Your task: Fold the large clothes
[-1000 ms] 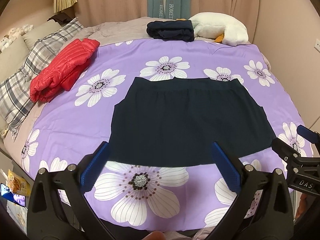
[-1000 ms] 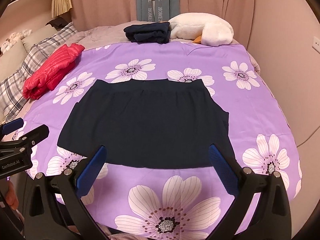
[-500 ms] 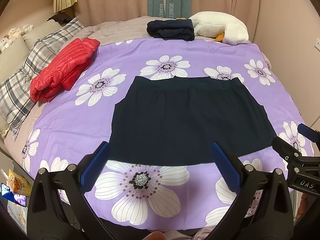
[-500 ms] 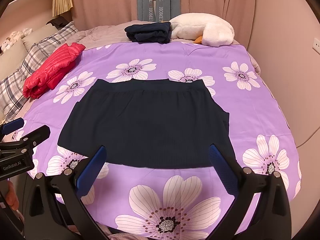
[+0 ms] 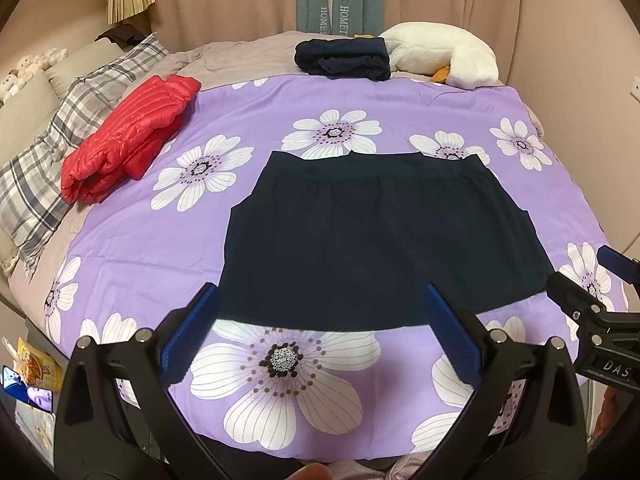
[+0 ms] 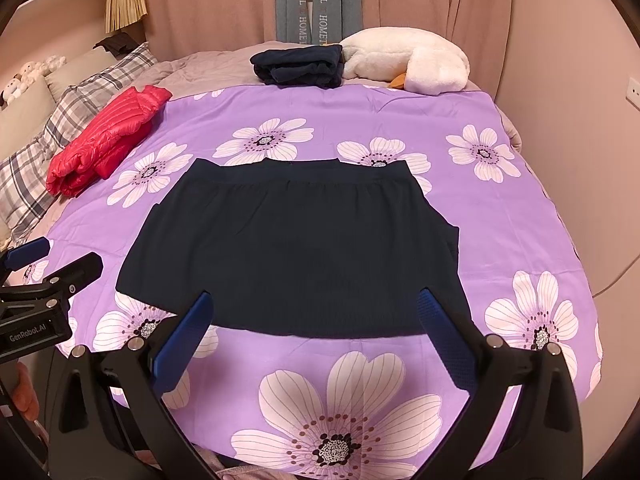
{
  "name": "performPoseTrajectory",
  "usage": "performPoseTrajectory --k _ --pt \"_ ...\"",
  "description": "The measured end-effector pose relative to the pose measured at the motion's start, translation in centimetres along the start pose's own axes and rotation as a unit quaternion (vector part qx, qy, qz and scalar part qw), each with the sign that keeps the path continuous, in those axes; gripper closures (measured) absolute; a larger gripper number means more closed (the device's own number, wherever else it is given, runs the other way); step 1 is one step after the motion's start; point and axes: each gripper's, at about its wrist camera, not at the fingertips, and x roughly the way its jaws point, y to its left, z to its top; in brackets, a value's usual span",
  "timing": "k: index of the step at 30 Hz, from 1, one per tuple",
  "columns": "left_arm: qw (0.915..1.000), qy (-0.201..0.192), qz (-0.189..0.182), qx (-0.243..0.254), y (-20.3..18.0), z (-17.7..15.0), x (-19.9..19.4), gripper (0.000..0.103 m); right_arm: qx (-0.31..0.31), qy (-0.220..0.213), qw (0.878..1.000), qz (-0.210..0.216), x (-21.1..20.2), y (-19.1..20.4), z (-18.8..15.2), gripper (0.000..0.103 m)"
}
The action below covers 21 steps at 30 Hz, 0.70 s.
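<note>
A purple bedspread (image 5: 168, 240) printed with big white flowers covers the bed and fills most of both views. Spread flat across its middle lies the dark navy skirt (image 5: 376, 240), waistband at the far side, hem at the near side, with a small flap of fabric sticking out at its right edge.

Along the left edge of the bed a plaid pillow (image 5: 60, 152) rests, and a folded red puffer jacket (image 5: 128, 128) sits partly on it and partly on the bedspread. At the far end a folded dark garment (image 5: 344, 58) lies just beside a white plush toy (image 5: 440, 56).

The left gripper (image 5: 320, 332) hangs over the near hem with its blue pads spread wide, holding nothing and touching no cloth. The right gripper (image 6: 316, 336) is likewise spread wide and empty, poised over the hem further right. Each shows at the side of the other's view, apart from the skirt. Nothing lies between the grippers and the skirt.
</note>
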Motion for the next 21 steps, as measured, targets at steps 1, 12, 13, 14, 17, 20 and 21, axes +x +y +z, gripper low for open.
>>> performPoseTrajectory --k 1,12,13,14,17,20,21 --pt "1.0000 0.000 0.000 -0.001 -0.04 0.01 -0.01 0.002 0.000 0.000 1.000 -0.001 0.02 0.04 0.00 0.001" --pt "1.0000 0.000 0.001 0.000 0.12 0.09 -0.01 0.002 0.000 0.001 1.000 -0.003 -0.16 -0.12 0.14 0.001" --pt "1.0000 0.000 0.000 0.000 0.15 0.12 -0.04 0.002 0.000 0.001 1.000 -0.004 -0.16 -0.11 0.15 0.001" --pt "1.0000 -0.001 0.000 0.000 0.17 0.12 -0.04 0.002 -0.001 0.001 1.000 -0.003 -0.16 -0.12 0.16 0.001" --pt "1.0000 -0.001 0.001 0.000 0.20 0.08 -0.03 0.002 -0.004 0.002 1.000 0.000 -0.09 -0.07 0.13 0.001" --pt "1.0000 0.000 0.001 0.001 0.24 0.11 -0.02 0.002 -0.007 0.004 1.000 0.001 0.07 0.01 0.01 0.001" --pt "1.0000 0.000 0.001 0.000 0.20 0.11 -0.03 0.002 -0.008 0.004 1.000 0.002 0.11 0.07 0.06 0.001"
